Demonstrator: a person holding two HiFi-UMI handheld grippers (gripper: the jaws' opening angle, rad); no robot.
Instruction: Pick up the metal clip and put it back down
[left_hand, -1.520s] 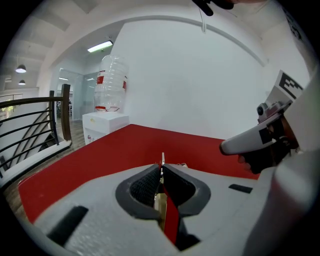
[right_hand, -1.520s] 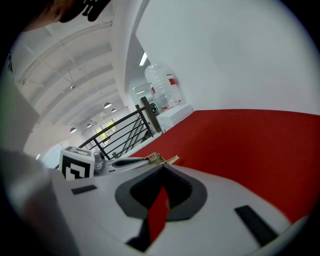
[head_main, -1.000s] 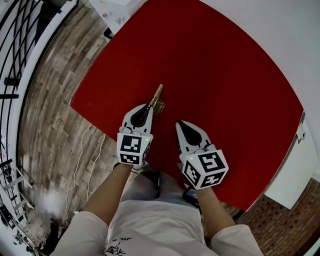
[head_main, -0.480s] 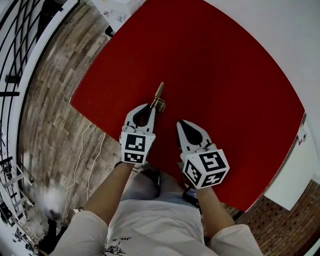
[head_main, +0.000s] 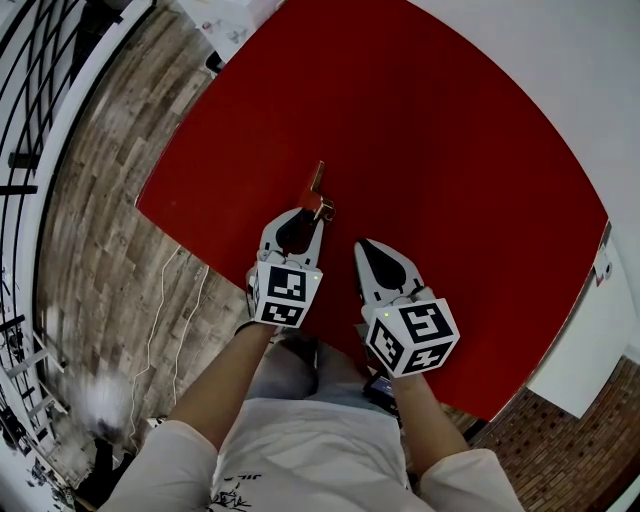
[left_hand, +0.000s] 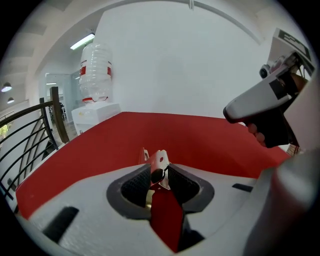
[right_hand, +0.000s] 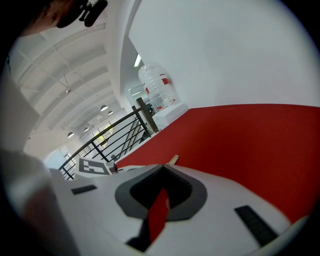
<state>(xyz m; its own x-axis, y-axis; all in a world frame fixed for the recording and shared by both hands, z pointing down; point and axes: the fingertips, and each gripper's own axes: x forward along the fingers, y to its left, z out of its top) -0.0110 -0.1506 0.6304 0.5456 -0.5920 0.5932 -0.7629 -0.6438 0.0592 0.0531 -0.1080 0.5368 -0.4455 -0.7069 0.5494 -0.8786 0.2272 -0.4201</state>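
The left gripper (head_main: 313, 215) was lowered, jaws just opened round the brass-coloured metal clip (head_main: 317, 182); the right gripper (head_main: 362, 246) is closed, empty. The clip could be dragged at withdrawal if a pad catches it.

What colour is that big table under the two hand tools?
The table is plain bright red; the head view shows it best.

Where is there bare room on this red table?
The red table is bare across its far half, toward the white wall, and on its right side. Crowded only at the near edge: the metal clip lies between the left gripper's jaws, which have just been opening, with the right gripper beside.
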